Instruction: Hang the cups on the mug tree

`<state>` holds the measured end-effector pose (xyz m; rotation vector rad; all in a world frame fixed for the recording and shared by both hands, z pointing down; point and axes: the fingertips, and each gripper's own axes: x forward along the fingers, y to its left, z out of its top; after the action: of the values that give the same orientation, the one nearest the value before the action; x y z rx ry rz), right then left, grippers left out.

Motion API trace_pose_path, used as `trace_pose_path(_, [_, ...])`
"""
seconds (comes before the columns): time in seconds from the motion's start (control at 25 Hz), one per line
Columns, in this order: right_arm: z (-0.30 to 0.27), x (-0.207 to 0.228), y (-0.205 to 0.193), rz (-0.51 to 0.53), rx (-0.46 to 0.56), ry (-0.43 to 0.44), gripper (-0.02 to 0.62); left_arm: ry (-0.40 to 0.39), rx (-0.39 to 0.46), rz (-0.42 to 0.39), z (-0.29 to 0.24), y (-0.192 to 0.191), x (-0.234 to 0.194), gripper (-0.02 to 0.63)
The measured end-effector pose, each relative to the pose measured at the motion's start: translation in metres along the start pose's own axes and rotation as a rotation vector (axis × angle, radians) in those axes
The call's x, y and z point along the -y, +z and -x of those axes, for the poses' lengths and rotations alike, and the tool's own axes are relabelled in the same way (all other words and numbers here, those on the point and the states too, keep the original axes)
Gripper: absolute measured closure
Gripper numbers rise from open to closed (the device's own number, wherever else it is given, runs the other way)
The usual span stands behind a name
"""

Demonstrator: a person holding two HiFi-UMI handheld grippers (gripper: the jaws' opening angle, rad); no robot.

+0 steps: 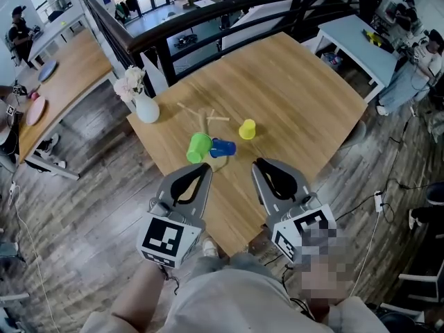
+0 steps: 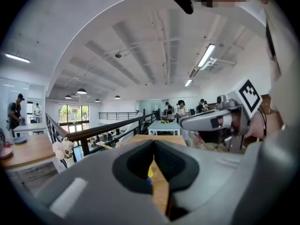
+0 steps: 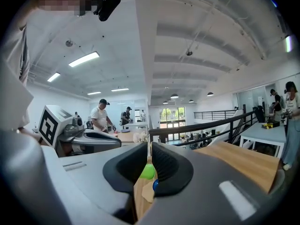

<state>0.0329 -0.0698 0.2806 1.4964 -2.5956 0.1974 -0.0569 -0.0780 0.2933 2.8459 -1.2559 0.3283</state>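
Observation:
Three cups lie on the wooden table: a green cup on its side, a blue cup touching it, and a yellow cup upside down to the right. The bare wooden mug tree stands just behind them. My left gripper is shut and empty, held above the table's near edge just short of the green cup. My right gripper beside it is also shut on nothing. Between the right gripper's jaws I glimpse the green cup and blue cup. The left gripper shows a sliver of yellow cup.
A white vase of pale flowers stands at the table's left corner. A black railing runs behind the table. A light-blue table is at the right, a long wooden table at the left, and people work farther off.

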Motion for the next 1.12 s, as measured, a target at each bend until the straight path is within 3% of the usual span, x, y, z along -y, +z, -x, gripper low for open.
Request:
trace_pose_path(0.68, [0.021,-0.045,-0.017,-0.044,-0.053,0.093,0.595,0.011,-0.051,0.000,0.028,-0.019,0.012,0.603])
trace_pose_path(1.12, [0.019,-0.049,-0.032,-0.027,-0.081,0.113,0.595,0.011,-0.080,0.026,0.028,-0.034,0.017,0.603])
